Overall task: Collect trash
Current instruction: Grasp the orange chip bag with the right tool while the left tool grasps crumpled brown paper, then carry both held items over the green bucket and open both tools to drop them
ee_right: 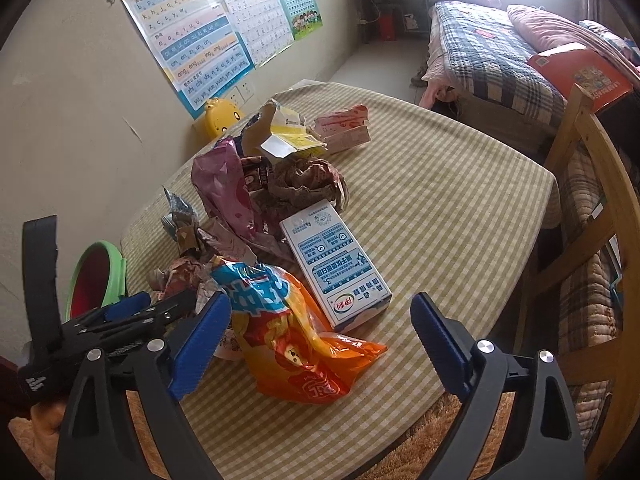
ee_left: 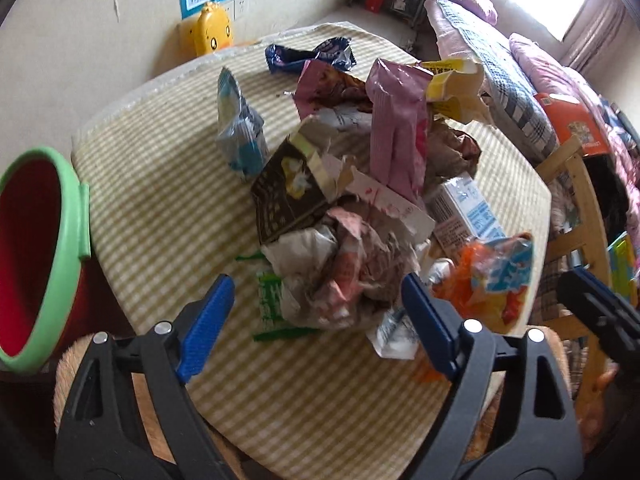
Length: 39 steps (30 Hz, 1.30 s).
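Note:
A heap of trash lies on the checked table [ee_left: 160,184]: crumpled paper [ee_left: 344,276], a dark torn carton [ee_left: 286,196], a pink wrapper [ee_left: 396,136], a blue-white milk carton [ee_right: 340,264] and an orange snack bag [ee_right: 292,336]. My left gripper [ee_left: 318,308] is open, its blue pads either side of the crumpled paper, just above it. My right gripper [ee_right: 320,328] is open over the orange bag, near the milk carton. A red bin with a green rim [ee_left: 44,256] stands left of the table; it also shows in the right wrist view [ee_right: 96,276].
A wooden chair [ee_right: 592,200] stands at the table's right. A bed with plaid bedding [ee_right: 492,56] is behind it. A yellow duck-shaped item [ee_left: 212,32] sits by the wall, under posters [ee_right: 200,40]. A pink torn carton [ee_right: 344,128] lies at the table's far side.

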### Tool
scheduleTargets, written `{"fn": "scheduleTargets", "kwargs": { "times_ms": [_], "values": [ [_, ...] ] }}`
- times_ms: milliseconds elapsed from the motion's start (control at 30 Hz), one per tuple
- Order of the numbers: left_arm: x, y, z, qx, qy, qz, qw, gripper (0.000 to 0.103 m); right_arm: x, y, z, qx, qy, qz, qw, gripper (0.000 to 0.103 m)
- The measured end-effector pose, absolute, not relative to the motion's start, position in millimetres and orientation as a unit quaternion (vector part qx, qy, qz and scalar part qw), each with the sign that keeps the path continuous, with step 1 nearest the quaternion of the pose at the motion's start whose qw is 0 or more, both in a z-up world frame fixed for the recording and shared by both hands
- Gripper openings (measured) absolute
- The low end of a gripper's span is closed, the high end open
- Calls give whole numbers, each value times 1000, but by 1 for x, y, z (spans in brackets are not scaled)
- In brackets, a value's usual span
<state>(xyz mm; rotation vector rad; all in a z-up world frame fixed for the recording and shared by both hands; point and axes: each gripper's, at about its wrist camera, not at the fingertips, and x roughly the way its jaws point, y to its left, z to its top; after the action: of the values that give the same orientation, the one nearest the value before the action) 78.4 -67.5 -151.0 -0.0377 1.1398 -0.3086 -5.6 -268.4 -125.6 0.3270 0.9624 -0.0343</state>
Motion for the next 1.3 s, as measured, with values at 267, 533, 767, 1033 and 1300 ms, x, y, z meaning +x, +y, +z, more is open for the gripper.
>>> {"fn": "scheduleTargets", "kwargs": {
  "times_ms": [267,533,767,1033,1300],
  "values": [
    [72,-63,-149,-20,538,-142,831,83,12,-249,-163,142,504,42,851,48],
    [80,-76,-151,-14,539,-154,828,53,2,-259,-148,183,478,70,856,27],
    [72,-70,-153,-23,548,-169,819,6,-13,-242,-100,132,433,46,891,26],
    [47,-43,-108,-19,487,-163,858,4,-19,-203,-62,54,400,31,914,25],
    [36,-7,-67,-23,430,-128,893,4,-16,-170,-38,25,379,51,924,24]
  ]
}}
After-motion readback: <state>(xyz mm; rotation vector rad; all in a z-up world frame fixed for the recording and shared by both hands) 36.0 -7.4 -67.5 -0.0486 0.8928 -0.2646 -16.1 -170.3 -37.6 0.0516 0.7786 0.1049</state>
